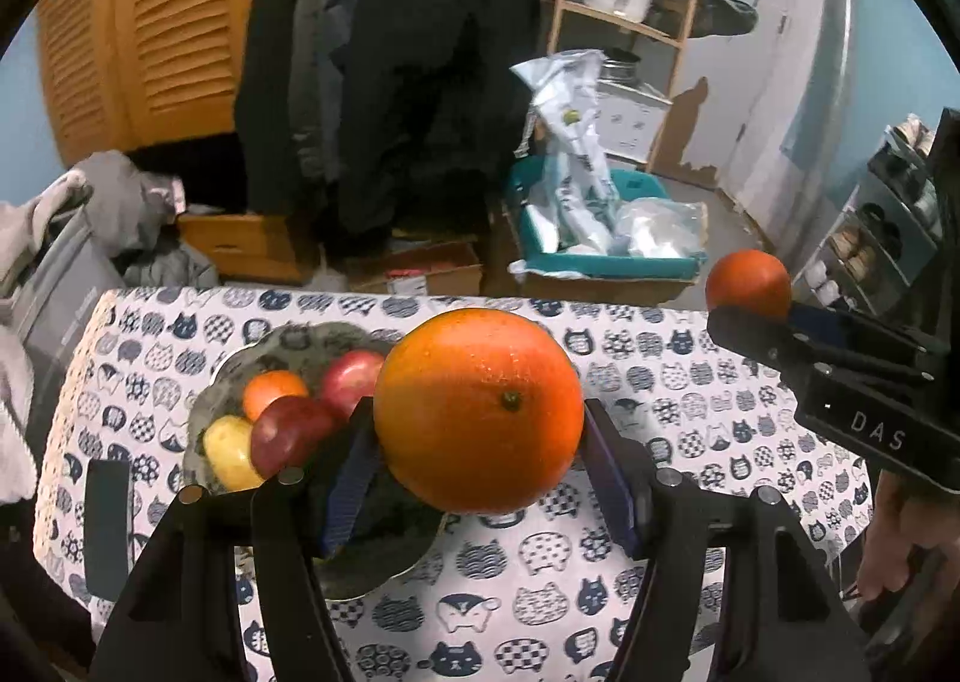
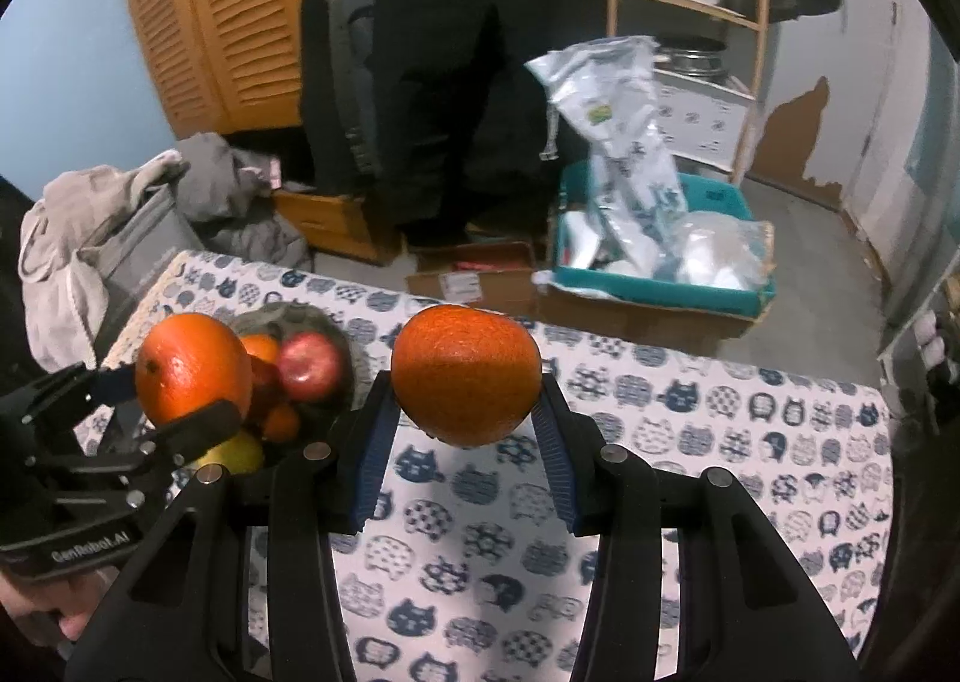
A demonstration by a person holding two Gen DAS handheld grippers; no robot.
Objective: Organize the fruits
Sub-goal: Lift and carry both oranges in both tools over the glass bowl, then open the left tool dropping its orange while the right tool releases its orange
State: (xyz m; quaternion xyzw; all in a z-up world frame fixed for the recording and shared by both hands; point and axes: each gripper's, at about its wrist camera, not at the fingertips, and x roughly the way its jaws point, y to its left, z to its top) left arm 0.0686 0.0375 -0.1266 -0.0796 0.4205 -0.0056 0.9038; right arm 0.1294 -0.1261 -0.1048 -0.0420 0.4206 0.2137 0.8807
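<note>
- Left wrist view: my left tongs (image 1: 480, 430) were clamped on a large orange (image 1: 478, 409), above the table (image 1: 660, 550); fruit bowl (image 1: 240, 376) at nine o'clock.
- Right wrist view: my right tongs (image 2: 465, 412) gripped a darker orange (image 2: 466, 375); bowl at ten o'clock.
</note>
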